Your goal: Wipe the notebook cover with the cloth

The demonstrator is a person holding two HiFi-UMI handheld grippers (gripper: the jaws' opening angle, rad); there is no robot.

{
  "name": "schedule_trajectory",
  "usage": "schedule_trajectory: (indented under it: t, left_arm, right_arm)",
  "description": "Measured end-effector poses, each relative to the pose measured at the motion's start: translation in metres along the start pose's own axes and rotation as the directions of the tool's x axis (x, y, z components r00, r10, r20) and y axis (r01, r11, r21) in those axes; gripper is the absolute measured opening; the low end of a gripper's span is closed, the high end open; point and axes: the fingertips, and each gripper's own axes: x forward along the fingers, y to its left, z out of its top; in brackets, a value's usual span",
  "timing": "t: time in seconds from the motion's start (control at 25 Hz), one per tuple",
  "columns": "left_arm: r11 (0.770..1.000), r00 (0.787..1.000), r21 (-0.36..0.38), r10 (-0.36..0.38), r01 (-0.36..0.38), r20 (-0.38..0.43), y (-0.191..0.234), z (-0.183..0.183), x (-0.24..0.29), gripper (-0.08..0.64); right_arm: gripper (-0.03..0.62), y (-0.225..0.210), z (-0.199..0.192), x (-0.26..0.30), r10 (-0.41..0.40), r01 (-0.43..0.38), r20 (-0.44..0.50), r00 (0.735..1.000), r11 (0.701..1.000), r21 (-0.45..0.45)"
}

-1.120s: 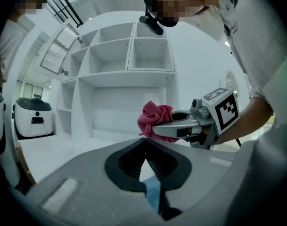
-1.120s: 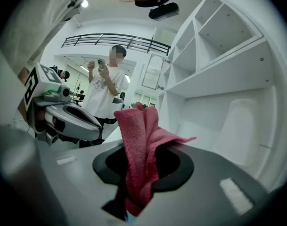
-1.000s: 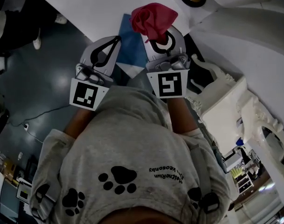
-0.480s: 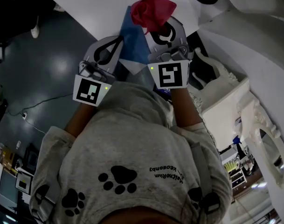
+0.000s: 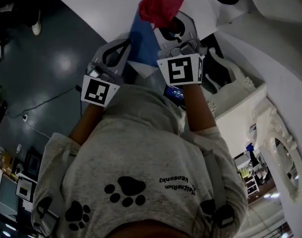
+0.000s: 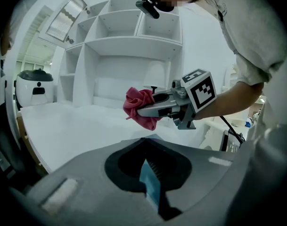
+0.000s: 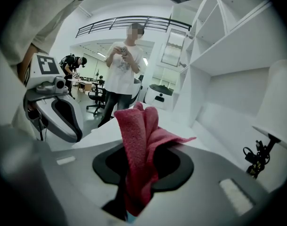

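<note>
In the head view my left gripper is shut on the near edge of a blue notebook, held over the edge of the white table. Between the jaws in the left gripper view the notebook's thin blue edge shows. My right gripper is shut on a bunched red cloth, which sits at the notebook's far right corner. In the right gripper view the cloth stands up out of the jaws. The left gripper view also shows the cloth ahead.
White ornate furniture stands close on the right. Dark floor lies to the left of the table. White shelving rises behind the table. A white appliance sits at its far left. A person stands beyond the table.
Both grippers have moved forward towards the table, carrying notebook and cloth. The cloth now lies nearer the notebook's far corner.
</note>
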Motion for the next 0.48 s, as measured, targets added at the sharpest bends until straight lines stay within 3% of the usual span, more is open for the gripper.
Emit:
schedule_trajectory:
  t: [0.48]
  left_arm:
    - [0.997, 0.992, -0.058, -0.053, 0.046, -0.116, -0.011, -0.057, -0.004, -0.005]
  right_arm:
    - [0.107, 0.016, -0.026, 0.023, 0.096, -0.101, -0.081, 0.992, 0.993, -0.063]
